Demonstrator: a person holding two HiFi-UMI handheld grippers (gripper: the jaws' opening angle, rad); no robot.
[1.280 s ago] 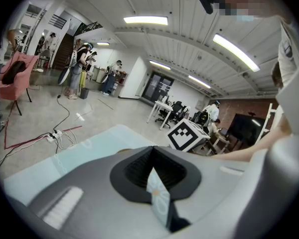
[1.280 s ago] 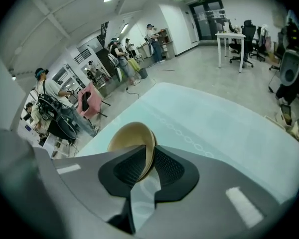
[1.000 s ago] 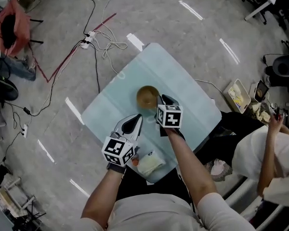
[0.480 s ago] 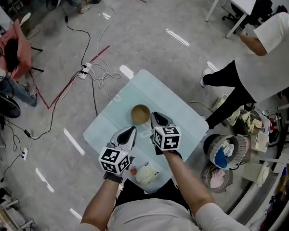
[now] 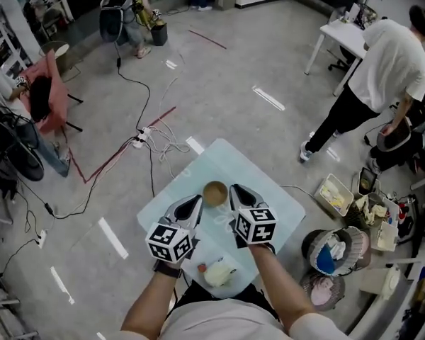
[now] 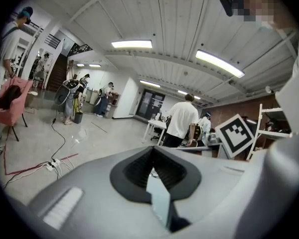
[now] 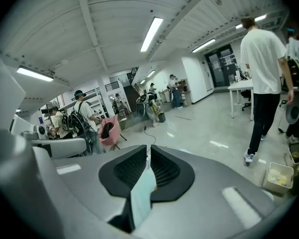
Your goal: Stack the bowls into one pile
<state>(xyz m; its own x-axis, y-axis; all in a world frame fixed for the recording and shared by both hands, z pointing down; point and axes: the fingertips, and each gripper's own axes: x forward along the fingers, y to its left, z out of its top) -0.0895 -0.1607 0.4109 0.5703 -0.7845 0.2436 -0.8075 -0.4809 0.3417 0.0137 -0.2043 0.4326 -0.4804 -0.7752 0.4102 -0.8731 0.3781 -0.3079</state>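
Observation:
A brown bowl pile [image 5: 214,193] stands near the middle of the pale blue-green table [image 5: 269,190] in the head view. My left gripper [image 5: 195,201] lies just to the pile's left with its jaws together and nothing held. My right gripper [image 5: 235,189] sits just to the pile's right, also shut and empty. Neither touches the pile. Both gripper views point up at the room and ceiling, and the bowls are hidden in them. There the left gripper [image 6: 152,154] and the right gripper [image 7: 148,153] show dark pads pressed close with nothing between.
A white crumpled thing [image 5: 218,273] and a small red thing [image 5: 200,267] lie at the table's near edge. Cables and a power strip [image 5: 145,134] trail over the floor at the left. Bins [image 5: 331,250] stand at the right, and a person in a white shirt [image 5: 386,66] stands by a white desk [image 5: 343,34].
The head view has swung up and back, so the table looks smaller. Both grippers stay shut beside the bowls. The person in white has moved away toward the back right.

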